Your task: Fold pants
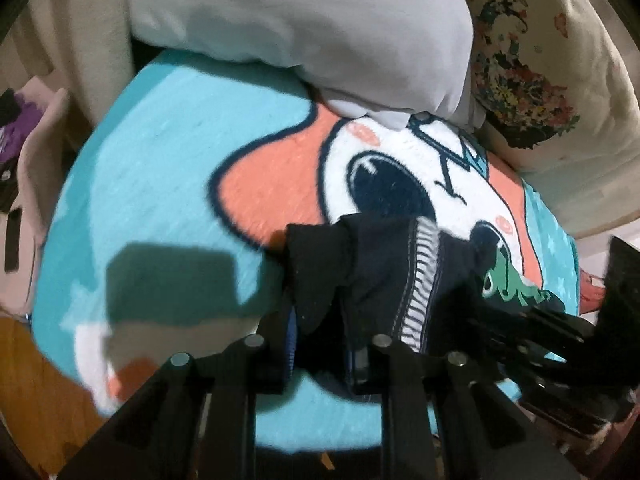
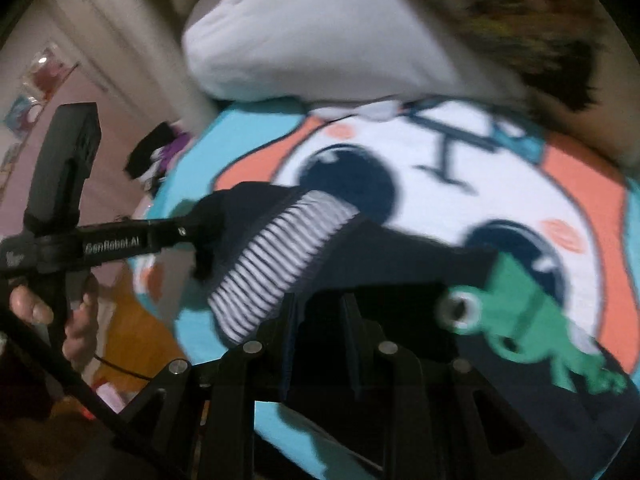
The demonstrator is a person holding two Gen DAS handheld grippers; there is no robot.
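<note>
The dark navy pants (image 1: 372,276) have a striped waistband (image 1: 418,280) and a green frog print (image 1: 516,290). They are held up above a bed with a cartoon blanket (image 1: 160,168). My left gripper (image 1: 322,344) is shut on one end of the waistband. My right gripper (image 2: 320,340) is shut on the pants next to the striped waistband (image 2: 280,264), with the frog print (image 2: 532,320) to its right. The left gripper (image 2: 200,232) also shows in the right wrist view, pinching the fabric's far corner. The right gripper shows in the left wrist view (image 1: 500,312).
A white pillow (image 1: 304,32) and a cream floral pillow (image 1: 532,80) lie at the head of the bed. Wooden floor (image 1: 36,380) lies at the left. Dark and purple clothes (image 2: 160,152) sit beyond the bed's left edge.
</note>
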